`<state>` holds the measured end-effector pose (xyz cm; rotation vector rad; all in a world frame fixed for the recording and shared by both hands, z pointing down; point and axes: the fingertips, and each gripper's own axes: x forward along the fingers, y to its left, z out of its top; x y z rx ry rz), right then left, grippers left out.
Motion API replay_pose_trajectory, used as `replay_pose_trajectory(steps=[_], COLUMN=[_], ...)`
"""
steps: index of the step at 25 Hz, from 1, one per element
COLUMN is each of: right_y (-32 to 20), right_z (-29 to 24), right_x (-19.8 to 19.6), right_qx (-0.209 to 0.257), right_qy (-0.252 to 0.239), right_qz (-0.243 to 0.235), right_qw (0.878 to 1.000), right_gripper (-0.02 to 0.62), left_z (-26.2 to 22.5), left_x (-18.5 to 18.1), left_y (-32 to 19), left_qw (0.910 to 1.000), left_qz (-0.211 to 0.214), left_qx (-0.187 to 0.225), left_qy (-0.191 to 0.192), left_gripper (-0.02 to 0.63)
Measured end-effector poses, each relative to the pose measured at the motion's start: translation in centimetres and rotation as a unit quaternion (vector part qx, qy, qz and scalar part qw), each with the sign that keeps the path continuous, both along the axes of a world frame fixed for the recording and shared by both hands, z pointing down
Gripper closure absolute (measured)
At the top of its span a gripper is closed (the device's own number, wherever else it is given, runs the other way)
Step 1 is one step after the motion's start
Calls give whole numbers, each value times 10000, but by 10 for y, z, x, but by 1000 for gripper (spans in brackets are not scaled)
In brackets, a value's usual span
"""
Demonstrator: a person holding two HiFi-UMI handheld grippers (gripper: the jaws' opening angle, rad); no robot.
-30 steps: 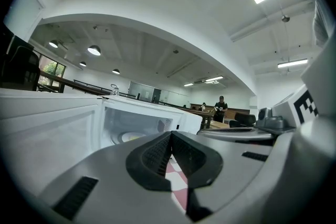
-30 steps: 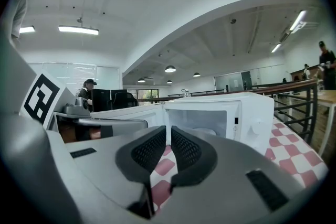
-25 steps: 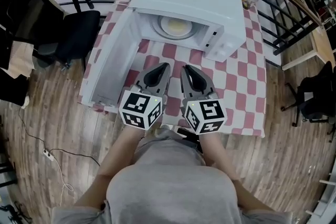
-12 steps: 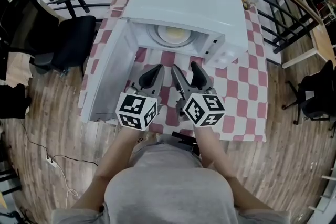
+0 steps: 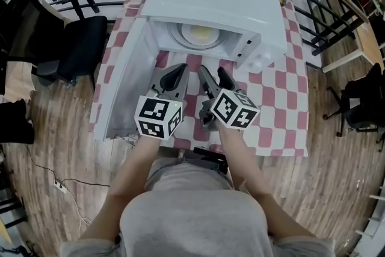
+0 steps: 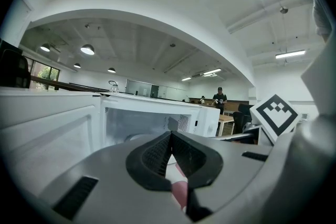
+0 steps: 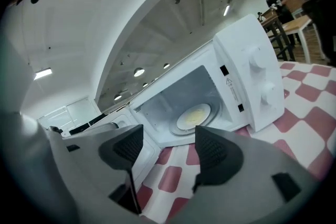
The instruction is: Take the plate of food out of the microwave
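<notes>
The white microwave (image 5: 216, 3) stands on a desk (image 5: 283, 111) covered with a red-and-white checked cloth. Its door (image 5: 126, 81) is swung fully out to the left. The plate of food (image 5: 198, 36) sits inside on the turntable, well back from the mouth of the cavity; the right gripper view shows it as a pale yellow disc (image 7: 195, 115).

Both grippers hang over the cloth in front of the opening, side by side and short of it. The left gripper (image 5: 174, 76) is just beside the open door, its fingers pressed together and holding nothing. The right gripper (image 5: 214, 74) is rolled to one side. Its fingers have just been opening and stand wide apart, with only checked cloth and the cavity showing between them.

The control panel with its two knobs (image 7: 260, 78) flanks the opening on the right. A black chair (image 5: 84, 45) stands left of the desk and dark railings (image 5: 325, 3) curve behind it.
</notes>
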<state>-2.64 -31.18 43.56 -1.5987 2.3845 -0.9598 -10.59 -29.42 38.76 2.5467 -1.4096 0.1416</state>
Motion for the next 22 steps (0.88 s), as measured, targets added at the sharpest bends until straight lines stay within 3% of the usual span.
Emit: replay_pose_trajectory(steps=[5, 11, 22], right_y=[-13, -34, -79], right_z=[14, 28, 61], right_x=[-3, -6, -7], right_qx=[-306, -677, -1073], right_qy=[-430, -1193, -1738], right_qz=[299, 779, 1222], right_qw=[9982, 9875, 9713], right_gripper=[288, 288, 288], left_z=[0, 4, 5], left_x=[-7, -15, -18], left_y=[-11, -29, -53], left_qw=[10000, 9999, 9995], left_qz=[11, -66, -114], left_qx=[27, 111, 262], left_qy=[42, -2, 111], left_gripper=[604, 604, 604])
